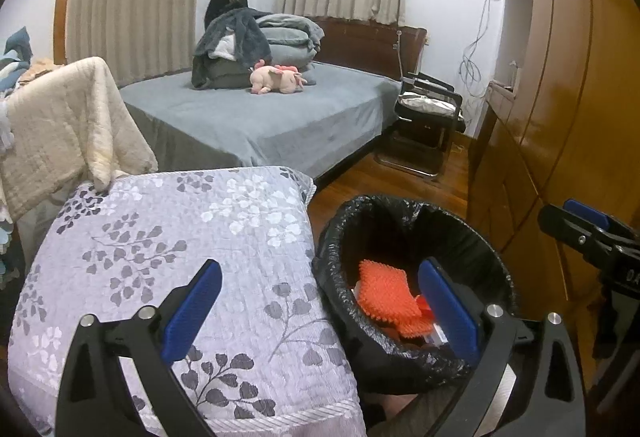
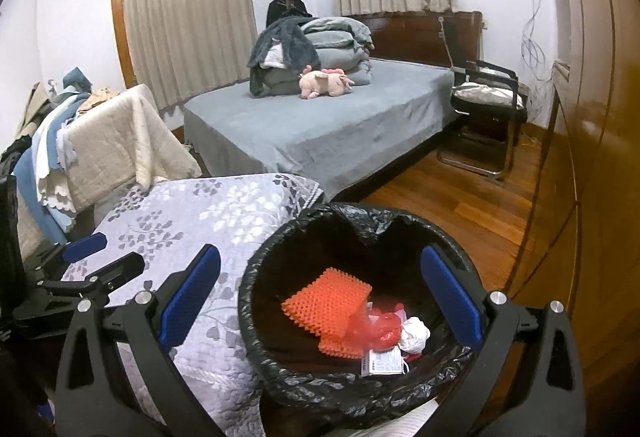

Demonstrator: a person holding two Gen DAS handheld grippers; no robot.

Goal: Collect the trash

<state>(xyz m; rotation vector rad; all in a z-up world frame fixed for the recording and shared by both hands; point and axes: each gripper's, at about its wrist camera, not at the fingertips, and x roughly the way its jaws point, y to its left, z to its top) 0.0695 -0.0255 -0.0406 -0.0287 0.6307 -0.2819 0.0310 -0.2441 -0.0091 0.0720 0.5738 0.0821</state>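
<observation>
Round waste bin lined with a black plastic bag (image 2: 360, 389), standing on the wooden plank floor (image 2: 460, 205) just beside a stool or seat draped in a lilac quilted cover printed with grey and white leaves (image 2: 192, 213); what lies beneath the cover is hidden. Inside the bin lie a bright orange nubbed pad (image 2: 328, 303), a crumpled red plastic film (image 2: 376, 325), a white wad of paper (image 2: 414, 335) and a flat white printed packet (image 2: 382, 361); the near rim and the bin's base are cut off by the lower frame edge, and in the left wrist view only the orange pad is clearly legible. The right claw (image 2: 320, 305) stands wide with nothing between its blue pads, above the bin mouth. The left claw (image 1: 320, 311) is likewise wide and empty, one finger over the lilac cover, the other over the bin's rim. A cream quilted blanket (image 1: 72, 125) hangs over furniture that cannot be made out. Beyond, a bed with a grey cover (image 1: 272, 113) carries folded grey bedding (image 1: 256, 41) and a pink plush animal (image 1: 276, 77); a black metal-framed chair (image 1: 428, 117) stands beside it, facing a glossy brown wooden wardrobe (image 1: 560, 77). Beige pleated curtains (image 2: 184, 17) cover the windows.
</observation>
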